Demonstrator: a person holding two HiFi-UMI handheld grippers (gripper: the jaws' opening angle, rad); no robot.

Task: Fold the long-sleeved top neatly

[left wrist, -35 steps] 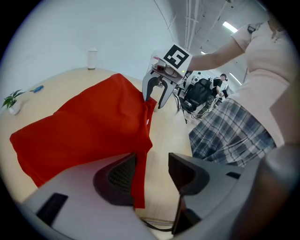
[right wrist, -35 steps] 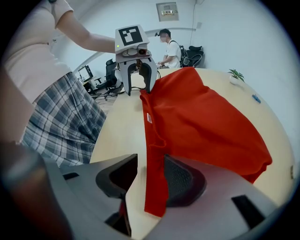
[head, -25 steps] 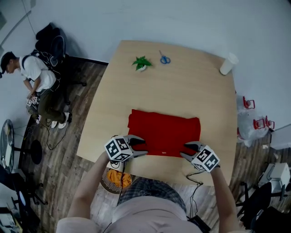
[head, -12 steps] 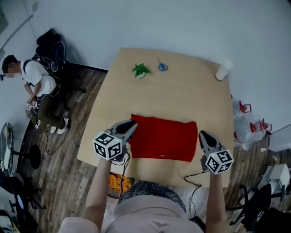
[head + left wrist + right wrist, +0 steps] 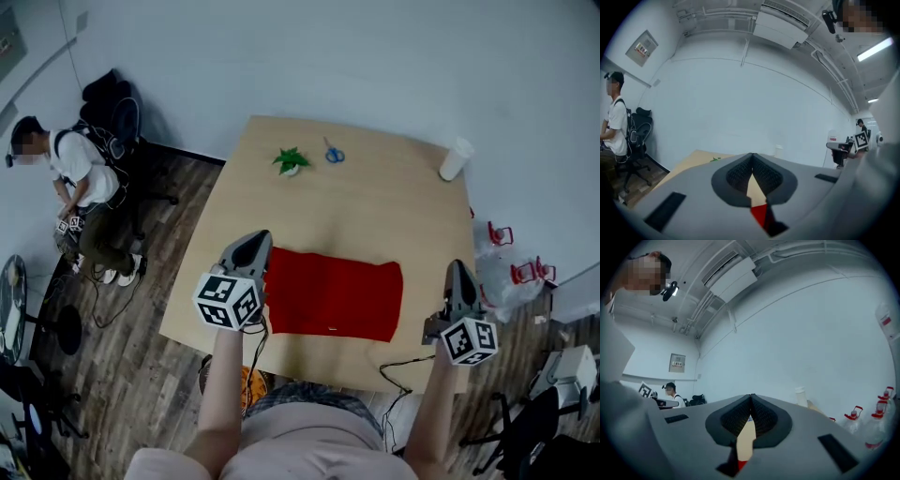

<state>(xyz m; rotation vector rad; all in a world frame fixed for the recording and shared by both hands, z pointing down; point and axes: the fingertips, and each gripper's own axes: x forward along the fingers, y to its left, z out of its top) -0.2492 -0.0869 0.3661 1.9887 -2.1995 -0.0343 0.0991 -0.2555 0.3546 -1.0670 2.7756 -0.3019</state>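
The red long-sleeved top (image 5: 333, 295) lies folded into a flat rectangle on the near half of the wooden table (image 5: 375, 206). My left gripper (image 5: 253, 246) is held up in the air over the top's left edge and points roughly level toward the far wall. Its jaws have just closed, and nothing is between them. My right gripper (image 5: 457, 272) hovers off the top's right edge near the table's right side, also level, shut and empty. In the left gripper view the pads (image 5: 740, 173) meet at the tip and a strip of the red top (image 5: 759, 215) shows below.
At the table's far side stand a small green plant (image 5: 292, 159), blue scissors (image 5: 334, 153) and a white cup (image 5: 455, 159). A person (image 5: 75, 178) sits by a chair at the left. Red-capped bottles (image 5: 497, 232) stand on the floor at the right.
Both grippers have left the top's near corners, risen, spread apart and tipped from pointing down to level. Their jaws have closed. The top stays flat on the table.
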